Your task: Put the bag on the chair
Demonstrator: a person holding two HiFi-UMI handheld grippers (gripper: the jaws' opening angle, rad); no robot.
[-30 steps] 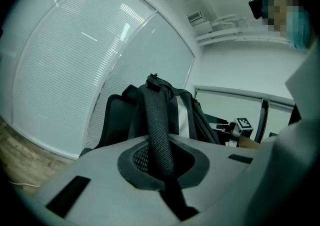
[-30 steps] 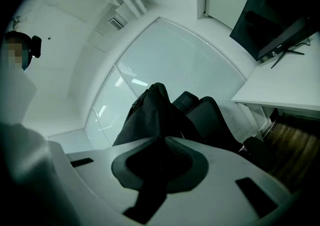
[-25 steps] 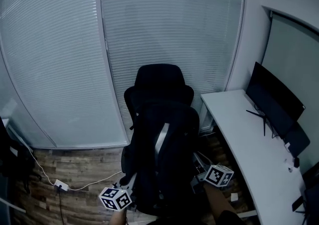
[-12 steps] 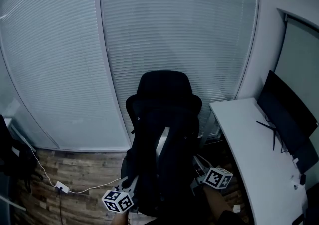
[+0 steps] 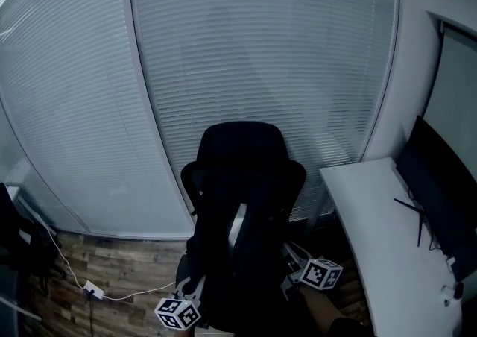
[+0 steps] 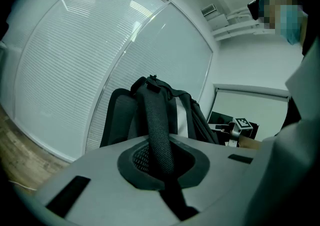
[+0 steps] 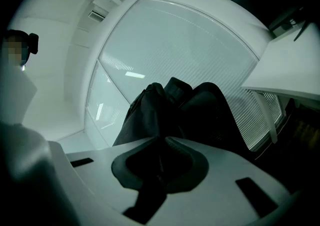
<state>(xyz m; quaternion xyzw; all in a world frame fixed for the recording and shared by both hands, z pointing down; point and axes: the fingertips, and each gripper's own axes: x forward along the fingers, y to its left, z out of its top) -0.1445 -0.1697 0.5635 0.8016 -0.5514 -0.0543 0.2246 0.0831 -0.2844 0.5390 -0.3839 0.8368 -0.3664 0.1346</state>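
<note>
Black bag (image 5: 240, 253) against the chair (image 5: 243, 145), gripped on both sides.
Left gripper (image 6: 161, 162) jaws clamp its strap (image 6: 157, 120) at 7 o'clock; right gripper (image 7: 159, 170) jaws pinch its fabric at 4 o'clock.

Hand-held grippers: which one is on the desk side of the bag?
The right hand-held gripper, whose marker cube sits beside the white desk; the left hand-held gripper is on the bag's far side, over the wood floor.

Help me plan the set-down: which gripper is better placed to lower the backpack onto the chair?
Left gripper, probably: its fingers clamp the backpack strap, with open floor beside it. The right gripper crowds the desk.
</note>
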